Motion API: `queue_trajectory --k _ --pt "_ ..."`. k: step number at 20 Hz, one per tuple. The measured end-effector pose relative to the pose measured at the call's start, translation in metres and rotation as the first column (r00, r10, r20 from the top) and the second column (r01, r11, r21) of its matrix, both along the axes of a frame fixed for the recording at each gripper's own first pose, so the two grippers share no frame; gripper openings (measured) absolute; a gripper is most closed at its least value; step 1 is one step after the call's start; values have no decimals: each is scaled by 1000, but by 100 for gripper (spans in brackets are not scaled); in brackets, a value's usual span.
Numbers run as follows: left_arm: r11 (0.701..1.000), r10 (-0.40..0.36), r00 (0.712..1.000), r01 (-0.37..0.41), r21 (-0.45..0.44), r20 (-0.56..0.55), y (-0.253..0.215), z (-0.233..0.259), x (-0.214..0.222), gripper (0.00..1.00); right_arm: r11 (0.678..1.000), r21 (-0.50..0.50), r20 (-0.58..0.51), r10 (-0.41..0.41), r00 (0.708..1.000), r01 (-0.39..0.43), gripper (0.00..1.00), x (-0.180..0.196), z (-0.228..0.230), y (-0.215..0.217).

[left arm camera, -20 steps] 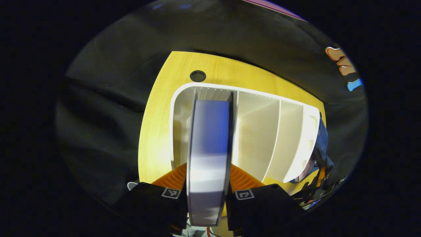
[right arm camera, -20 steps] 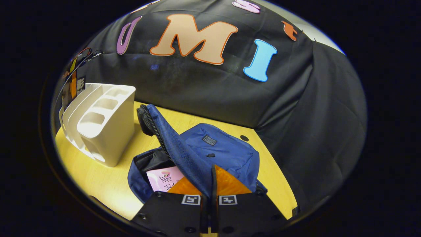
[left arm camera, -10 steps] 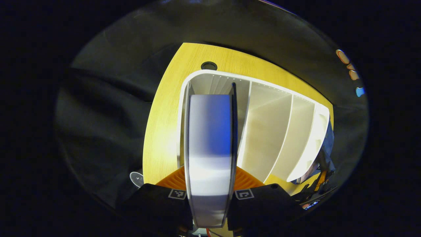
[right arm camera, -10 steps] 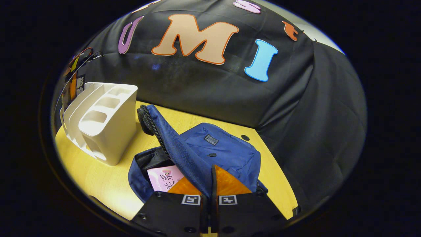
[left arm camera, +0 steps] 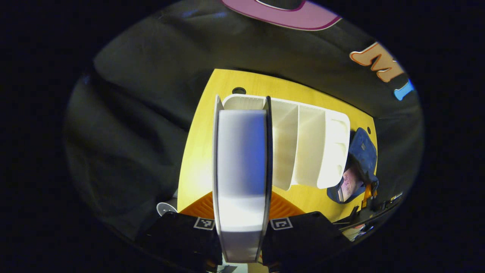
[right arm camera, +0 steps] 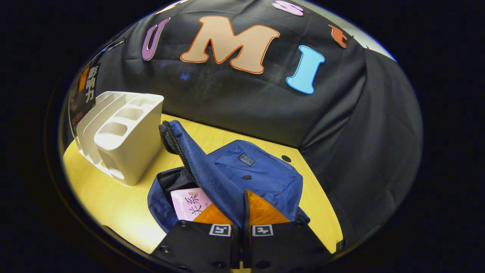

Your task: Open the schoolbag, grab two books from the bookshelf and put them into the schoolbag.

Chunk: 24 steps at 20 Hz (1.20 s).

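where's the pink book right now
In the right gripper view the pink book lies inside the open blue schoolbag, just left of the right tongs pinching the bag's flap, near the white bookshelf.

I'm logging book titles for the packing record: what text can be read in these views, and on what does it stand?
"影响力": on the cover of the dark book, at the left edge of the right gripper view.
"关系": on the pink book inside the schoolbag, partly hidden.
The small patch on the schoolbag: too small to read.
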State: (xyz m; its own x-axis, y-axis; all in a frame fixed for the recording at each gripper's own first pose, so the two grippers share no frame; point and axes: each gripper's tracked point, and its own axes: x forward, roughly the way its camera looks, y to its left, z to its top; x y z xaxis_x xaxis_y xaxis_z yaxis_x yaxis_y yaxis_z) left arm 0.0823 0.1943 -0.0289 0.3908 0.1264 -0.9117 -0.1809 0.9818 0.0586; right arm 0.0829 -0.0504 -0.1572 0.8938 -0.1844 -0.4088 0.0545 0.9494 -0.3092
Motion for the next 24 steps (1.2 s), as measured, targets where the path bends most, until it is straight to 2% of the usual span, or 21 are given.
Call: queue_trajectory --k 2,3,7,10,13,15,19,22,24 --pt "1000 12 1000 -12 6 20 -6 16 -19 39 1000 15 -2 10 1000 -10 5 0 0 -2" --pt "1000 23 999 -23 1 31 -12 24 -28 39 1000 23 -3 17 1000 -17 8 -1 -1 -3" --pt "999 32 995 -28 -46 94 -42 44 -57 37 998 20 -14 62 998 -62 7 -3 -4 -4" --pt "997 -10 987 21 -68 160 -72 52 -67 37 996 19 -10 85 996 -85 5 -6 -2 -4" --pt "988 -29 976 61 -139 215 -112 50 -73 37 995 32 -10 99 995 -98 8 -6 -1 -6" --pt "972 -39 970 92 -215 239 -145 39 -77 36 993 33 -8 110 994 -110 5 -7 1 -8" --pt "919 -44 960 147 -365 276 -207 15 -79 36 990 35 -3 135 991 -135 6 -8 3 -11" --pt "885 -50 947 190 -425 318 -246 -11 -72 36 989 46 -2 144 990 -144 6 -9 4 -12" --pt "849 -33 939 206 -486 341 -277 -27 -63 36 988 54 1 146 989 -146 6 -9 6 -13"
